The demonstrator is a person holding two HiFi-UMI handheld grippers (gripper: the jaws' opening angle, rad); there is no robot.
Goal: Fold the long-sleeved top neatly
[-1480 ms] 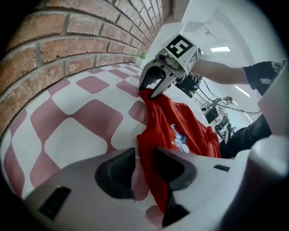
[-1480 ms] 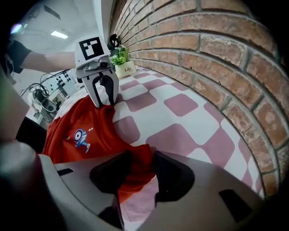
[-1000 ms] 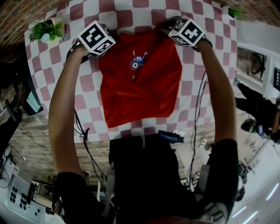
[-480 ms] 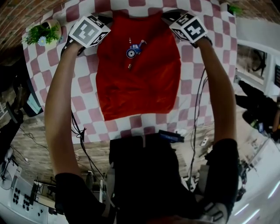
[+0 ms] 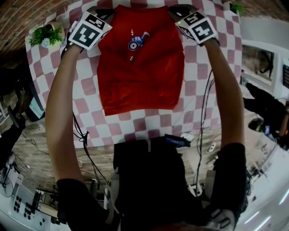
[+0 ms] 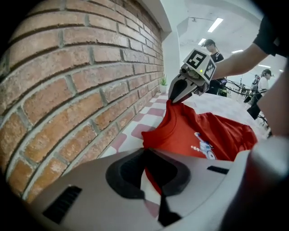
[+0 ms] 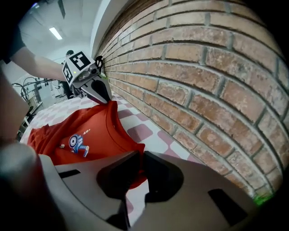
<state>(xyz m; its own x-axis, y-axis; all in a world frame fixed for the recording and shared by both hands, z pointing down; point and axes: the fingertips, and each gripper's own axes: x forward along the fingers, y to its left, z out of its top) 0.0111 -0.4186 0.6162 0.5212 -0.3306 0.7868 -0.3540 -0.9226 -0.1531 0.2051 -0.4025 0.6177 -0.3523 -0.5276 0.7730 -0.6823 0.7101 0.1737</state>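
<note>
In the head view, a red long-sleeved top [image 5: 140, 76] with a small blue cartoon print [image 5: 135, 43] lies on a table under a pink-and-white checked tablecloth [image 5: 198, 90]. Its hem is toward the person and its far edge is up near the brick wall [image 5: 27, 11]. The left gripper [image 5: 104, 11] is at the far left corner of the top and the right gripper [image 5: 174, 11] at the far right corner, both arms stretched out over the table. A small potted plant [image 5: 46, 35] stands on the cloth just left of the left gripper. In the left gripper view, the left gripper [image 6: 146, 155] is clamped on a fold of the red top [image 6: 198, 135]. The fabric runs from there across to the right gripper [image 6: 177, 97], which pinches the other corner and lifts that edge off the tablecloth [image 6: 135, 128] beside the brick wall [image 6: 67, 90]. In the right gripper view, the right gripper [image 7: 141, 155] has just been closing and now pinches red fabric between its pads. The top [image 7: 90, 131] stretches from there to the left gripper [image 7: 103, 95], above the tablecloth [image 7: 151, 135] and along the brick wall [image 7: 203, 90].
</note>
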